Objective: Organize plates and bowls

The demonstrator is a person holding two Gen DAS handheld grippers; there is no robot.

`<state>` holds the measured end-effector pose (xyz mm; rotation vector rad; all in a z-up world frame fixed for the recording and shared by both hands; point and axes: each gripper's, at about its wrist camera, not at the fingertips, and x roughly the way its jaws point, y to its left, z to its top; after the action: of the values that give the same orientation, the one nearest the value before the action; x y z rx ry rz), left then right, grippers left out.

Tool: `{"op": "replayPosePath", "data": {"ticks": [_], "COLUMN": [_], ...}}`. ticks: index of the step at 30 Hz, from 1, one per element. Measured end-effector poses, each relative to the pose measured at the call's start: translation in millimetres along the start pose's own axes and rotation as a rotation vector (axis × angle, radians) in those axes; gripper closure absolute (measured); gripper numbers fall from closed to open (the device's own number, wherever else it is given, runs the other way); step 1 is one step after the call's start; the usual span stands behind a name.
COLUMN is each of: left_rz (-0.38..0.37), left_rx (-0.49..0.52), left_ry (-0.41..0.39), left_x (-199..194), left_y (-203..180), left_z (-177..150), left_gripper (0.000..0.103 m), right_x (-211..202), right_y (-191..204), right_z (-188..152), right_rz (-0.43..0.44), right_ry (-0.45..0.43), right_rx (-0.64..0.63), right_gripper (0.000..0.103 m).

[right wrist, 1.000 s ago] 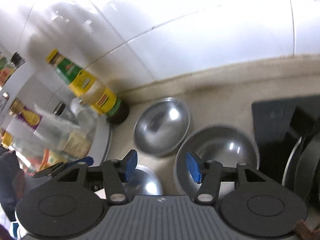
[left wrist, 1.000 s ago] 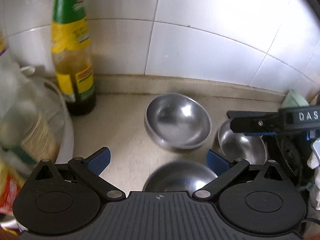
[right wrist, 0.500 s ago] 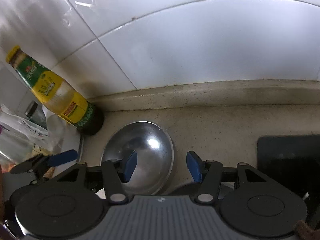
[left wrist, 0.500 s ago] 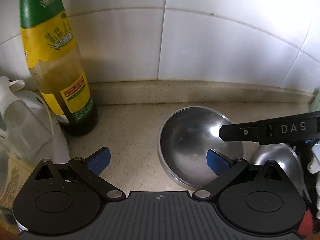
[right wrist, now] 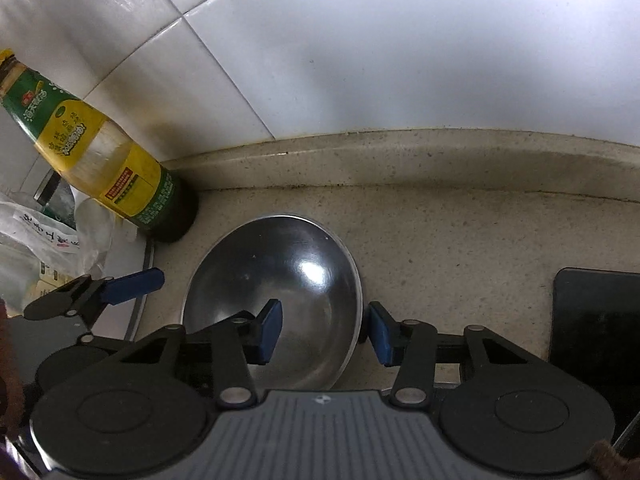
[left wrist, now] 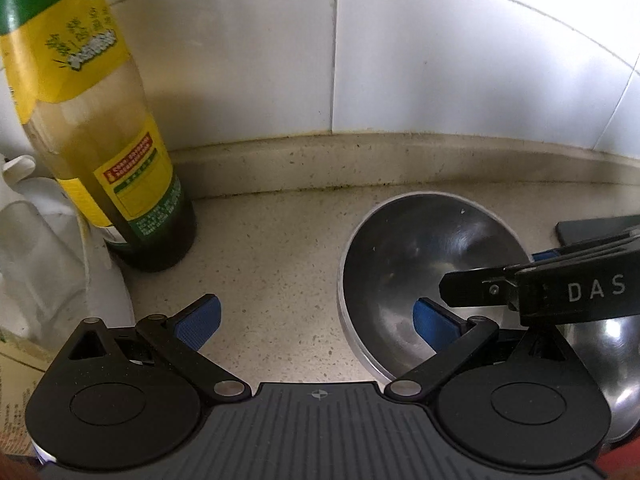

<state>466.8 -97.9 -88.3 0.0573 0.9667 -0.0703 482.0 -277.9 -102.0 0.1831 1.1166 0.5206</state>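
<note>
A steel bowl (left wrist: 404, 264) sits on the beige counter near the back wall; it also shows in the right wrist view (right wrist: 276, 280). My right gripper (right wrist: 326, 332) is open and straddles the bowl's right rim, one finger inside, one outside. My left gripper (left wrist: 316, 320) is open and empty; its right finger (left wrist: 434, 324) hangs over the bowl, its left finger over bare counter. A second steel bowl (left wrist: 608, 356) lies at the lower right of the left wrist view, partly hidden.
A tall green-and-yellow sauce bottle (left wrist: 104, 128) stands left of the bowl, also in the right wrist view (right wrist: 108, 172). Clear plastic containers and bags (left wrist: 36, 264) crowd the left edge. A black slab (right wrist: 596, 320) lies to the right. The tiled wall is close behind.
Both grippers have moved forward and down toward the far bowl. The right gripper's fingers now straddle its rim. The nearer bowls have dropped out of view.
</note>
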Motion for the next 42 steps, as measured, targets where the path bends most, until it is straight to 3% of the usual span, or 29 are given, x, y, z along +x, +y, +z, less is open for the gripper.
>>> {"op": "replayPosePath", "data": {"ticks": [6, 19, 24, 32, 42], "left_rz": [0.0, -0.087, -0.168, -0.149, -0.164], "left_rx": [0.053, 0.148, 0.095, 0.063, 0.051], "left_ry": [0.041, -0.013, -0.017, -0.025, -0.094], "left_x": [16, 6, 6, 1, -30], "left_y": [-8, -29, -17, -14, -8], "left_z": [0, -1, 0, 5, 15], "left_gripper": [0.002, 0.01, 0.01, 0.01, 0.008], "right_x": [8, 12, 14, 10, -12], "right_y": [0, 3, 0, -2, 14], "right_z": [1, 1, -1, 2, 15], "right_rz": [0.0, 0.065, 0.062, 0.108, 0.131], "right_ry": [0.012, 0.023, 0.024, 0.016, -0.044], "right_rx": [0.0, 0.035, 0.061, 0.124, 0.117], "right_gripper": [0.06, 0.072, 0.072, 0.072, 0.072]}}
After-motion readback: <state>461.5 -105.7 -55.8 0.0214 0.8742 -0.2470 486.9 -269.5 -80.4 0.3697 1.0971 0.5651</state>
